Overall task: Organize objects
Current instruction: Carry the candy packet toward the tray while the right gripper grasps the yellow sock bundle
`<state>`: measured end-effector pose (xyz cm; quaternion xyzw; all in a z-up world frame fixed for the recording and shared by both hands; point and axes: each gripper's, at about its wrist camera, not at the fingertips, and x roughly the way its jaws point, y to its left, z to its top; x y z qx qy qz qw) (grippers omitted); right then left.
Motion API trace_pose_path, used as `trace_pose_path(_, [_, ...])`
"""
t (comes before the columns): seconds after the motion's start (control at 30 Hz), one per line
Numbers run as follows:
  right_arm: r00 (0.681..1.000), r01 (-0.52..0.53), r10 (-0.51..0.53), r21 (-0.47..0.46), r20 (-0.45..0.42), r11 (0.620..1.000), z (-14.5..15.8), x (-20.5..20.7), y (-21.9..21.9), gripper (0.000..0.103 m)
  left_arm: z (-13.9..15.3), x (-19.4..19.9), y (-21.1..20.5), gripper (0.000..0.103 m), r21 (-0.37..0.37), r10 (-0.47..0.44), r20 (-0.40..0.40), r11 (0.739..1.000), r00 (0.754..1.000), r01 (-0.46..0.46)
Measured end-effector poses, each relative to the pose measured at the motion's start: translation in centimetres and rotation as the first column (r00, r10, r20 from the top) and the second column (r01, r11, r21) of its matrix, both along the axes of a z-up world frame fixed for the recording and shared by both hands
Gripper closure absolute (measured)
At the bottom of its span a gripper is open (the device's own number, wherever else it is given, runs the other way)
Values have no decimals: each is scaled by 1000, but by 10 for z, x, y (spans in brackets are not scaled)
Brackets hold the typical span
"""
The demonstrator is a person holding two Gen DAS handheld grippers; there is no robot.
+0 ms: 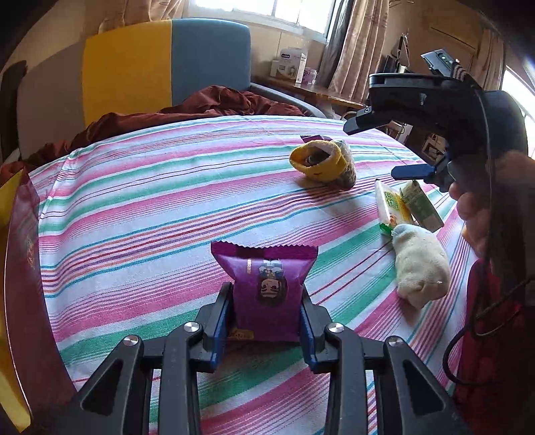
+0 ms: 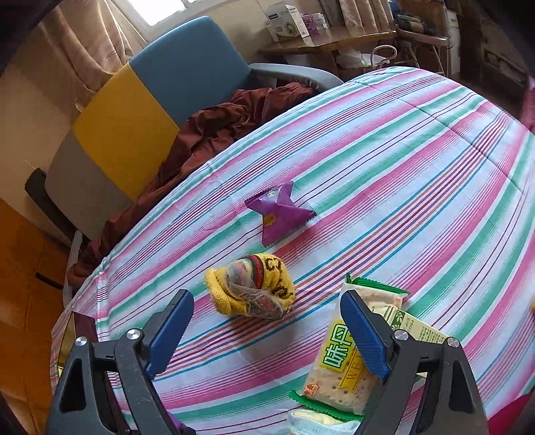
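Left hand-held gripper [image 1: 267, 314] clamped on purple foil snack packet [image 1: 265, 284], long axis pointing away along the fingers, low over striped-cloth worktop [image 1: 150, 200]. Right hand-held gripper [image 2: 267, 338] jaws apart, empty; yellow knitted sock bundle [image 2: 254, 287] lies just ahead, nearer this hand.

Blue-yellow chair [image 1: 164, 63], curtained window [image 1: 267, 13]
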<state>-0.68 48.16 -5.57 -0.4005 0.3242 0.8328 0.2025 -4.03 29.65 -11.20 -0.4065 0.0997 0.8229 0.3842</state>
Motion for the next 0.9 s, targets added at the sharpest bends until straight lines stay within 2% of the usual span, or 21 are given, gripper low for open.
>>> trace_pose_path(0.53, [999, -3, 0, 61, 45, 998, -8, -9, -6, 13, -4, -2, 0, 68, 18, -2, 1, 1000, 1000, 2])
trace_pose_path(0.63, [999, -1, 0, 35, 36, 999, -10, -10, -5, 13, -4, -2, 0, 68, 21, -2, 2, 1000, 1000, 2])
trace_pose_path(0.73, [1000, -10, 12, -78, 23, 997, -18, -8, -3, 13, -4, -3, 0, 68, 24, -1, 6, 1000, 1000, 1])
trace_pose_path(0.83, [998, -31, 34, -76, 45, 997, -14, -14, -7, 13, -5, -3, 0, 68, 29, -1, 9, 1000, 1000, 1])
trace_pose_path(0.9, [997, -61, 64, -71, 49, 996, -10, -22, -11, 7, -5, -4, 0, 68, 32, -2, 11, 999, 1000, 1])
